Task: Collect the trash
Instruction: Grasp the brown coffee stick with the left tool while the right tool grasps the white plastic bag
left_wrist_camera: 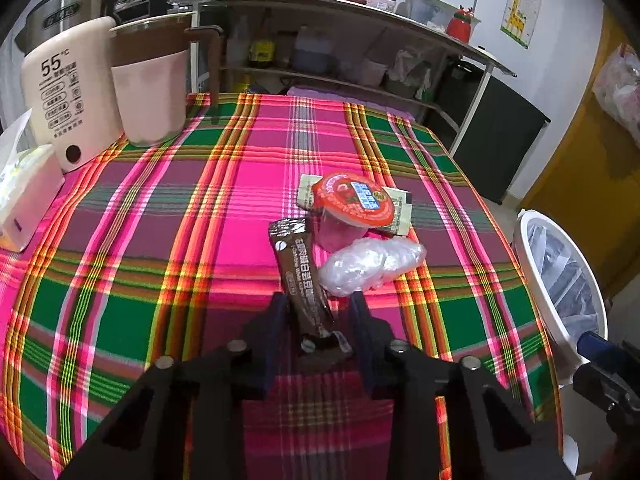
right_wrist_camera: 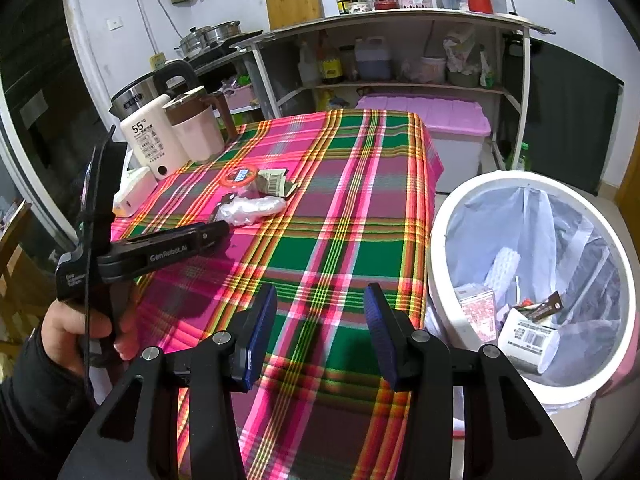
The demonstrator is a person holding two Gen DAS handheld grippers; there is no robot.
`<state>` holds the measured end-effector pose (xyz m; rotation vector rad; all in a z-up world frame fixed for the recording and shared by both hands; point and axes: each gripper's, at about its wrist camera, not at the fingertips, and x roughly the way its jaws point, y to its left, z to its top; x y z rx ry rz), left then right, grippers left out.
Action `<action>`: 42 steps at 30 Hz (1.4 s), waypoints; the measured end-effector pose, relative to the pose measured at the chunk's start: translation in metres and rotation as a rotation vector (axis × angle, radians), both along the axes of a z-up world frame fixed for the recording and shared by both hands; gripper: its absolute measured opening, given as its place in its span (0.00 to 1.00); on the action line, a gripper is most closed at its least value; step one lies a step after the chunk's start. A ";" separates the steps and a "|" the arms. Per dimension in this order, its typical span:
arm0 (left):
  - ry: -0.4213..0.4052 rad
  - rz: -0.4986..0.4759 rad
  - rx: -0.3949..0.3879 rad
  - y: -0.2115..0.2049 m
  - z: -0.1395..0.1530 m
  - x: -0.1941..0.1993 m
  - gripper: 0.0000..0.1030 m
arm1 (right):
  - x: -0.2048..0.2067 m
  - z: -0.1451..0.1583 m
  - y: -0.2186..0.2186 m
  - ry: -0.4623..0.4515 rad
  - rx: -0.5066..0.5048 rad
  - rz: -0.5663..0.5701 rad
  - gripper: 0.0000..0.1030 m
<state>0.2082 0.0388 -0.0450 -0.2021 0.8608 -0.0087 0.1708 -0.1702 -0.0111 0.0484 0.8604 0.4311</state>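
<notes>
left gripper [left_wrist_camera: 320, 312] straddles brown sachet [left_wrist_camera: 298, 268] on tablecloth [left_wrist_camera: 160, 208].

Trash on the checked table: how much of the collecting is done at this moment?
Partly done. The white bin beside the table already holds cartons and wrappers. In hand: the left claw straddles the brown sachet, though a firm pinch is not clear. Left on the cloth: the red-lidded cup, the paper packet under it and the crumpled plastic bag. The right claw is open and empty.
</notes>
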 end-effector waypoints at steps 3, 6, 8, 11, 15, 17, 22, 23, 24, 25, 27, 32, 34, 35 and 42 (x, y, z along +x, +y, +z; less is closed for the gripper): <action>0.001 -0.031 0.005 -0.004 0.000 -0.001 0.15 | 0.000 -0.001 -0.001 0.002 0.002 -0.001 0.45; -0.004 -0.071 0.013 -0.013 0.002 -0.007 0.12 | 0.001 0.000 -0.003 0.002 0.004 -0.006 0.45; -0.007 -0.104 0.009 -0.021 0.003 -0.013 0.11 | 0.001 -0.001 -0.005 0.003 0.007 -0.012 0.45; -0.005 -0.158 -0.001 -0.032 0.005 -0.022 0.11 | 0.002 -0.001 -0.007 0.005 0.011 -0.018 0.45; -0.002 -0.228 -0.008 -0.044 0.007 -0.035 0.11 | 0.001 0.000 -0.009 0.006 0.016 -0.025 0.45; -0.007 -0.254 -0.011 -0.049 0.009 -0.040 0.11 | 0.001 0.000 -0.010 0.008 0.018 -0.027 0.45; -0.032 -0.234 0.000 -0.044 0.016 -0.049 0.11 | 0.003 -0.001 -0.008 0.016 0.023 -0.020 0.45; -0.035 -0.220 0.002 -0.041 0.016 -0.049 0.11 | 0.004 -0.001 -0.006 0.017 0.024 -0.017 0.45; -0.037 -0.206 0.001 -0.037 0.017 -0.050 0.11 | 0.005 -0.002 -0.004 0.020 0.024 -0.015 0.45; -0.038 -0.192 -0.001 -0.033 0.016 -0.049 0.11 | 0.006 -0.003 -0.003 0.023 0.025 -0.014 0.45; -0.040 -0.164 -0.004 -0.025 0.016 -0.050 0.11 | 0.011 -0.005 0.002 0.028 0.027 -0.011 0.45; -0.044 -0.106 -0.005 -0.008 0.014 -0.050 0.11 | 0.025 -0.012 0.013 0.042 0.021 -0.013 0.45; -0.042 -0.087 -0.006 -0.004 0.012 -0.050 0.11 | 0.031 -0.016 0.018 0.046 0.017 -0.010 0.45; -0.041 -0.077 -0.006 -0.001 0.011 -0.049 0.11 | 0.034 -0.017 0.021 0.047 0.012 -0.008 0.45; -0.001 -0.052 -0.041 0.008 0.000 -0.044 0.18 | 0.055 -0.029 0.037 0.062 -0.037 -0.009 0.45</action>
